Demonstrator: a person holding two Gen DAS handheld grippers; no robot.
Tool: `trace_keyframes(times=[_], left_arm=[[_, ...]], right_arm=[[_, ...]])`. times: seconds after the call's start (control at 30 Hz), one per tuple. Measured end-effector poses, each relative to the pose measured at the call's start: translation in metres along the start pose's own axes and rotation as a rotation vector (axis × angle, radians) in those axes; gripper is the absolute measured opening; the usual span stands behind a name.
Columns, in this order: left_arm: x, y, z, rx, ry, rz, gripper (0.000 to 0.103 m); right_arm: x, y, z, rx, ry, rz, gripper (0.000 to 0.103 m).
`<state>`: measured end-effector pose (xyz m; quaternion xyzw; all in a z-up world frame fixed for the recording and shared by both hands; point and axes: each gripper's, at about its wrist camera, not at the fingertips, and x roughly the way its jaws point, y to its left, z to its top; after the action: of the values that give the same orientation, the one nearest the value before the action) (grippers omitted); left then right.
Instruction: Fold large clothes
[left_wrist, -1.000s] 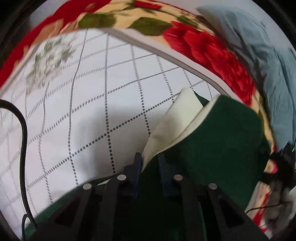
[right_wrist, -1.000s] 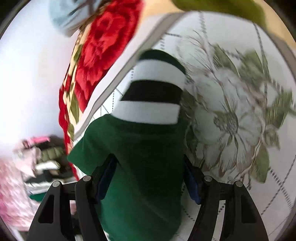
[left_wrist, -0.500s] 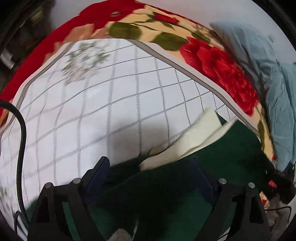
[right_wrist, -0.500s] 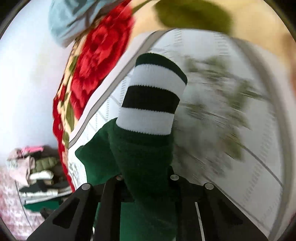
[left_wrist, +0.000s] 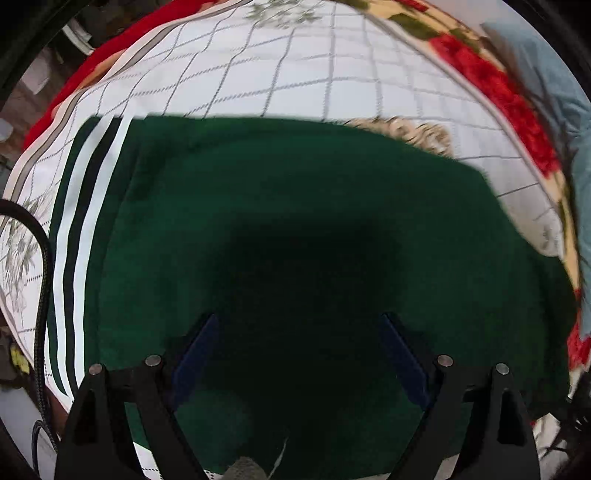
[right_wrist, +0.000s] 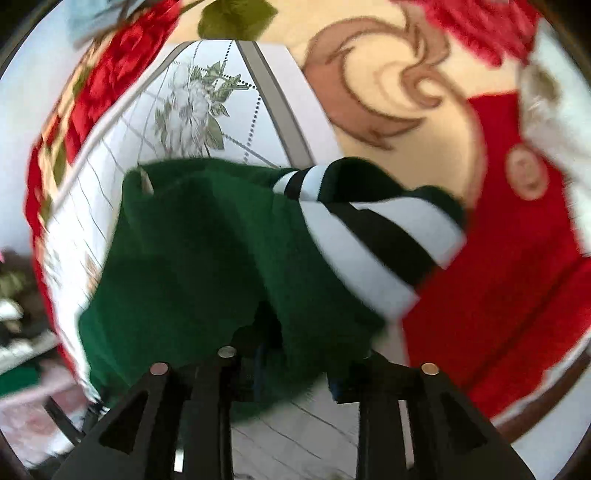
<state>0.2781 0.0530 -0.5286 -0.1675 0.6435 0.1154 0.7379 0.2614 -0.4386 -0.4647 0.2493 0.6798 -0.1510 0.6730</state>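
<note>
Green sweater (left_wrist: 295, 221), released by the now-spread left hand-held gripper (left_wrist: 299, 354), lies flat; right hand-held gripper (right_wrist: 295, 354), opening, pinches it.

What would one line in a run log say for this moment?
task: fold green sweater | left tool: open above it | right tool: opening, sleeve fabric between its pads | striped cuff: lifted over bed

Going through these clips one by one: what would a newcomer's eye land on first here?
A big dark green sweater fills the middle of the left wrist view, spread flat on a white grid-patterned sheet. In the right wrist view its green-and-white striped cuff hangs lifted, with green cloth bunched between the jaws of the right claw, which are opening. A red rose blanket frames the bed's edges.
</note>
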Motion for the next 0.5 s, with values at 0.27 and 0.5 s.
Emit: trace_keyframes(times=[0.27, 0.5], left_arm=[[0.032, -0.005, -0.001, 0.020, 0.020, 0.049, 0.088], [-0.015, 0.043, -0.027, -0.224, -0.032, -0.038, 0.088]], right_arm=[[0.006, 0.133, -0.040, -0.412, -0.051, 0.073, 0.030], [0.098, 0.246, -0.064, -0.634, 0.030, -0.002, 0.031]])
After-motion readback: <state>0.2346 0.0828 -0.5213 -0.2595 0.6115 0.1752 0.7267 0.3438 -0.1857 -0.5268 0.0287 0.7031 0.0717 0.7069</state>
